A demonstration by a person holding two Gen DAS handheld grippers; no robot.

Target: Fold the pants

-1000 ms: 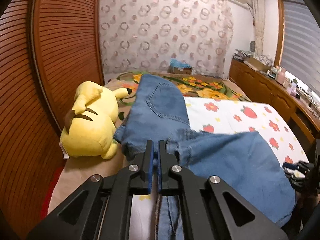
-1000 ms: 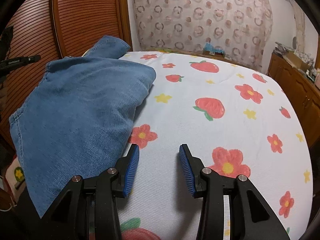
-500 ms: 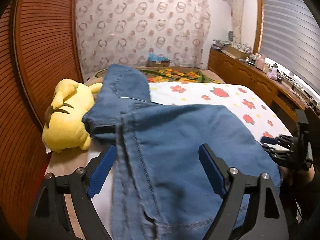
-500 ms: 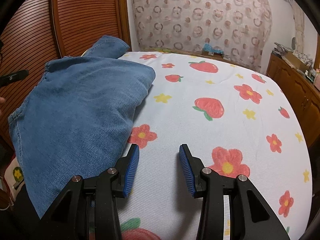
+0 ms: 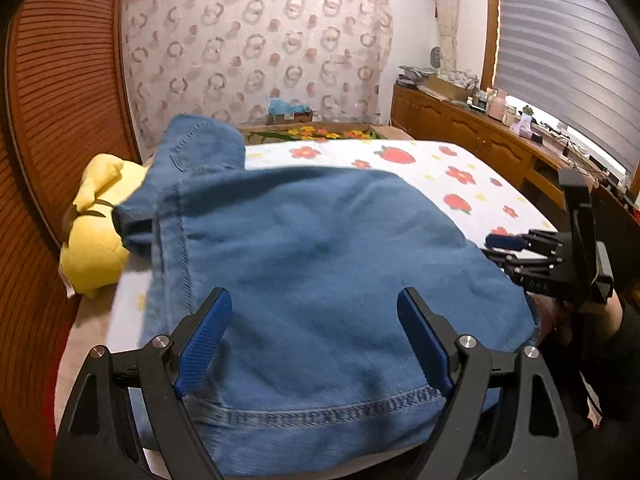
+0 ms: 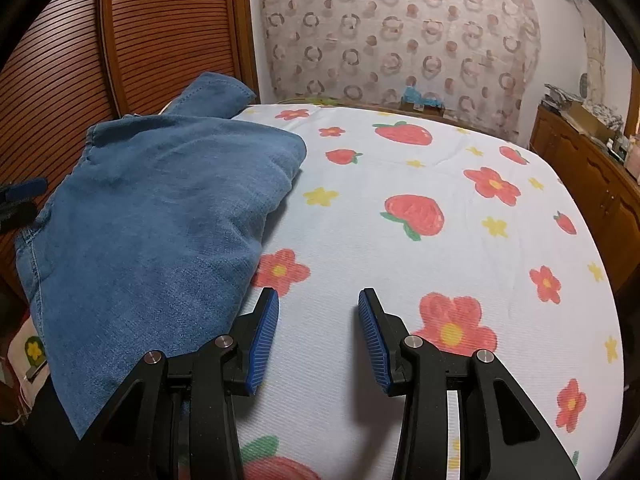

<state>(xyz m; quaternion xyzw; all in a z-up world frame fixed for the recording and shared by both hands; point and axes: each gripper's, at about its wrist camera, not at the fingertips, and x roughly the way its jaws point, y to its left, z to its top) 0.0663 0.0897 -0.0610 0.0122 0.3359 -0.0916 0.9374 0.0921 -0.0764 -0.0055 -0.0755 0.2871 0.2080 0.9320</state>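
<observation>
Blue denim pants (image 5: pixel 312 264) lie folded over on the left side of a bed with a white strawberry-and-flower sheet (image 5: pixel 460 168). My left gripper (image 5: pixel 316 312) is wide open and empty, hovering just above the folded denim near its hem. My right gripper (image 6: pixel 316 312) is open and empty over the bare sheet, just right of the pants' edge (image 6: pixel 160 216). The right gripper also shows at the right in the left wrist view (image 5: pixel 504 248).
A yellow plush toy (image 5: pixel 96 236) lies left of the pants against a slatted wooden door (image 5: pixel 60 92). A wooden cabinet with clutter (image 5: pixel 480 132) runs along the right side of the bed. A curtain (image 6: pixel 400 28) hangs behind the bed.
My left gripper was shut on the pants fabric a second ago; it has opened and let go, and the folded layer now lies flat. The right gripper has stayed still.
</observation>
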